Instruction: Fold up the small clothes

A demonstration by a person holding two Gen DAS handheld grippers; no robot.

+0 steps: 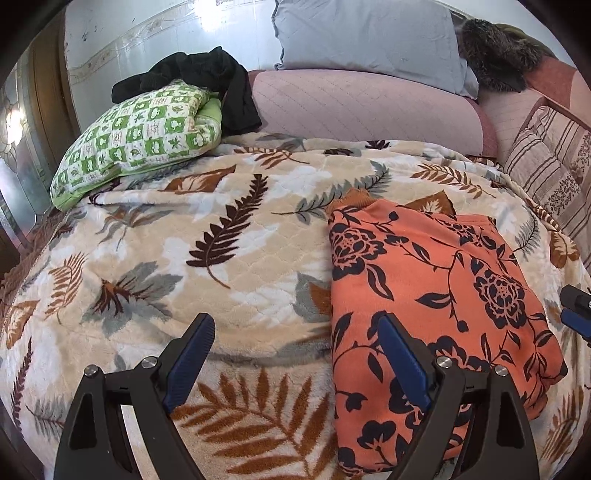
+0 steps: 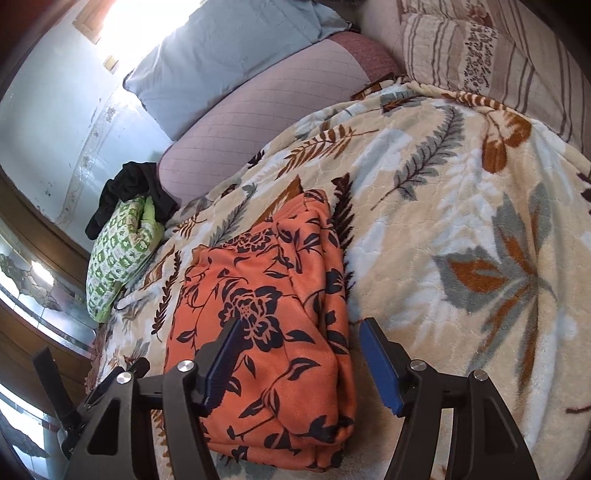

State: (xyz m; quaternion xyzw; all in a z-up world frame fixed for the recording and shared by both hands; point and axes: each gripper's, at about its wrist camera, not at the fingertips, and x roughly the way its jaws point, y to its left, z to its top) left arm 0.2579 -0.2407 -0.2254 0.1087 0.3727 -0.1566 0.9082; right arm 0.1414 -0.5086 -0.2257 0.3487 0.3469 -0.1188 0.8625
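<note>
An orange garment with dark flowers (image 1: 443,291) lies folded into a thick rectangle on the leaf-patterned blanket (image 1: 221,243). My left gripper (image 1: 295,321) is open, with only blanket in most of its gap; its right finger (image 1: 402,354) hangs over the garment's left edge. In the right wrist view the same garment (image 2: 266,295) lies under my right gripper (image 2: 302,324). That gripper is open and straddles the garment's right folded edge without pressing it. Its left finger (image 2: 225,358) is above the cloth and its right finger (image 2: 380,365) is above the blanket. The right gripper's tip (image 1: 576,306) shows at the left wrist view's right edge.
A green checked pillow (image 1: 140,136) with a black garment (image 1: 207,74) on it lies at the back left. Behind the blanket are a pink quilted bolster (image 1: 354,107) and a grey-blue pillow (image 1: 369,33). A striped cushion (image 1: 554,166) lines the right side.
</note>
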